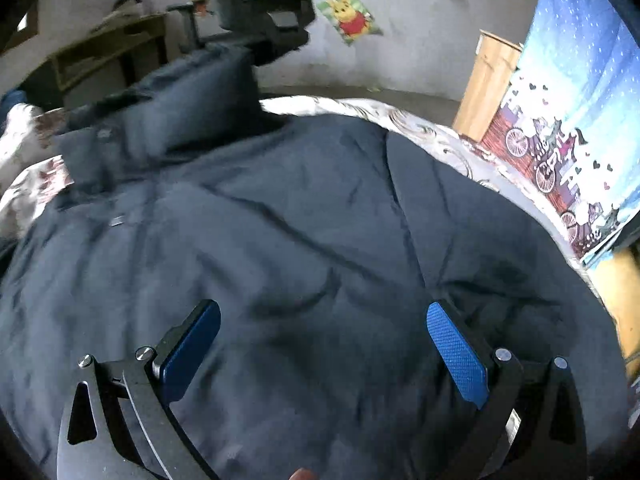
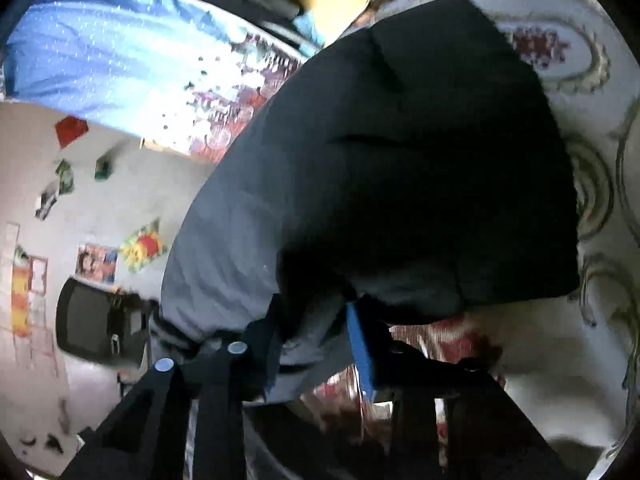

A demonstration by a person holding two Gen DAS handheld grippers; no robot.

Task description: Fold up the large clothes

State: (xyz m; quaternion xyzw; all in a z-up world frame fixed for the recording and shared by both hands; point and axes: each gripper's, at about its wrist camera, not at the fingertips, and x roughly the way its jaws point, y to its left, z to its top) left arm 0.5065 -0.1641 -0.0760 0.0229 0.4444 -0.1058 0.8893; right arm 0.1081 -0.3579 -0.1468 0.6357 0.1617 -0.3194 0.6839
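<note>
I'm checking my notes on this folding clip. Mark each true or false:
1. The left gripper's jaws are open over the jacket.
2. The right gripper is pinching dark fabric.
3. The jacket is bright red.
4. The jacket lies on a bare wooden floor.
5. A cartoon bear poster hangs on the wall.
1. True. The left gripper stands open above the jacket, nothing between its pads.
2. True. The right gripper is closed on a fold of the jacket.
3. False. It is dark navy.
4. False. It lies on a patterned bedspread.
5. True. The poster is on the far wall.
</note>
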